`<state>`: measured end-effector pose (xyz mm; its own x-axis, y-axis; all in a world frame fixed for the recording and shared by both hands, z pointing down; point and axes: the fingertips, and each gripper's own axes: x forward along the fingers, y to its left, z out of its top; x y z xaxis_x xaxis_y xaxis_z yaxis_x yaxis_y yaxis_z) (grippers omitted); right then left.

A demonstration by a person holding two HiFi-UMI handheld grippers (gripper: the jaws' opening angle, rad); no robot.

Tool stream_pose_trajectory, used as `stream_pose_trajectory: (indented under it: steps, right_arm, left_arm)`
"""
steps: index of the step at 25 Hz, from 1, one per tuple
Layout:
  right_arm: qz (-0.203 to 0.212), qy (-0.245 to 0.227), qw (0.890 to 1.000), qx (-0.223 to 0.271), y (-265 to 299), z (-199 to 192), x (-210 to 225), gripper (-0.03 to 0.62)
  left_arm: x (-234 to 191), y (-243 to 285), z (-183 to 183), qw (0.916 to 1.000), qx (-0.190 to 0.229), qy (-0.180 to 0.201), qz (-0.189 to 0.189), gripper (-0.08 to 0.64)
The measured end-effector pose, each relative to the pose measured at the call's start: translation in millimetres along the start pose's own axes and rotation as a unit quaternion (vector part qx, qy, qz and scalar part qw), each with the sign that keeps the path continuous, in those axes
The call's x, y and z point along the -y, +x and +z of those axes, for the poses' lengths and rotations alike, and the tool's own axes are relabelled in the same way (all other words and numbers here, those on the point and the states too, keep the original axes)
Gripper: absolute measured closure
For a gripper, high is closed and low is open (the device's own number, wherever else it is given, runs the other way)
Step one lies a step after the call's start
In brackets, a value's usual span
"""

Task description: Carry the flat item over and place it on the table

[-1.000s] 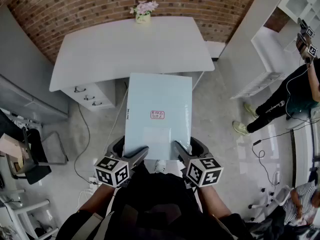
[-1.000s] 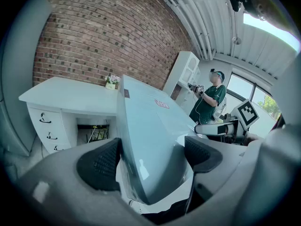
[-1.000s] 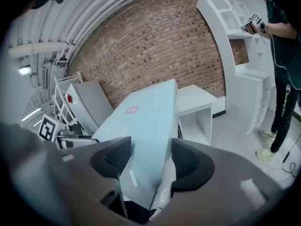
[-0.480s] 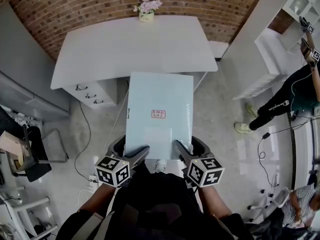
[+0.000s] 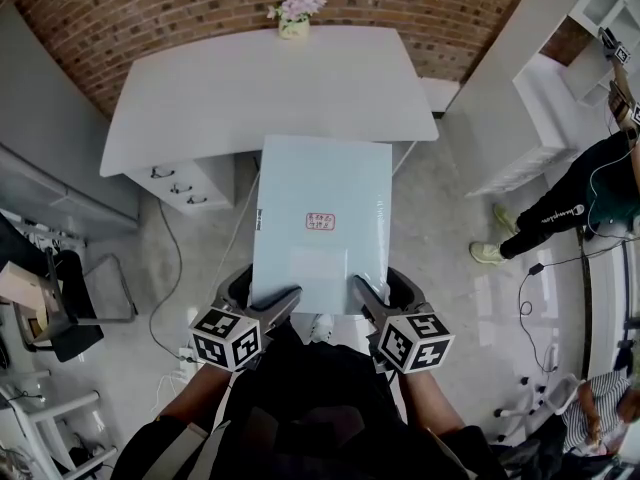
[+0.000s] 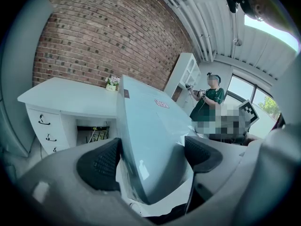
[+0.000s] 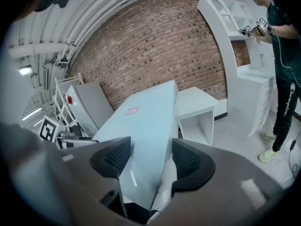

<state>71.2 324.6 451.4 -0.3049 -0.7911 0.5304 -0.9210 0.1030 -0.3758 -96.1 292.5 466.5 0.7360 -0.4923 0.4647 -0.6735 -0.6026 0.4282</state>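
Two grippers sit at the bottom centre of the head view, each clamped on a near corner of one pale blue-green panel [image 5: 320, 208]. The left gripper [image 5: 262, 293] has its fingers [image 6: 101, 164] closed on the panel's near left corner, and the right gripper [image 5: 380, 290] has its fingers [image 7: 188, 161] closed on the near right corner. The panel is held in the air above the grey floor [image 5: 430, 228] and fills the middle of the frame. A small red label [image 5: 320, 221] lies near its centre. Its far edge reaches the near edge of the white desk [image 5: 250, 88] in the upper middle. Drawers [image 5: 185, 183] hang under the desk's left end. Flowers [image 5: 293, 18] stand at the desk's far edge, against the brick wall [image 5: 150, 8]. A person [image 5: 590, 193] stands at the right edge.
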Motion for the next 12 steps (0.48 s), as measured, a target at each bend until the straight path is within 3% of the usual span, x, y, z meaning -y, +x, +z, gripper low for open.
stream_pose_trajectory:
  steps: [12]
  right_arm:
    - [-0.024,0.015,0.999,0.015,33.1,32.9,-4.1,0.312]
  left_arm:
    - [-32.5,20.6,41.4,0.9995,-0.001,0.016,-0.026,0.118]
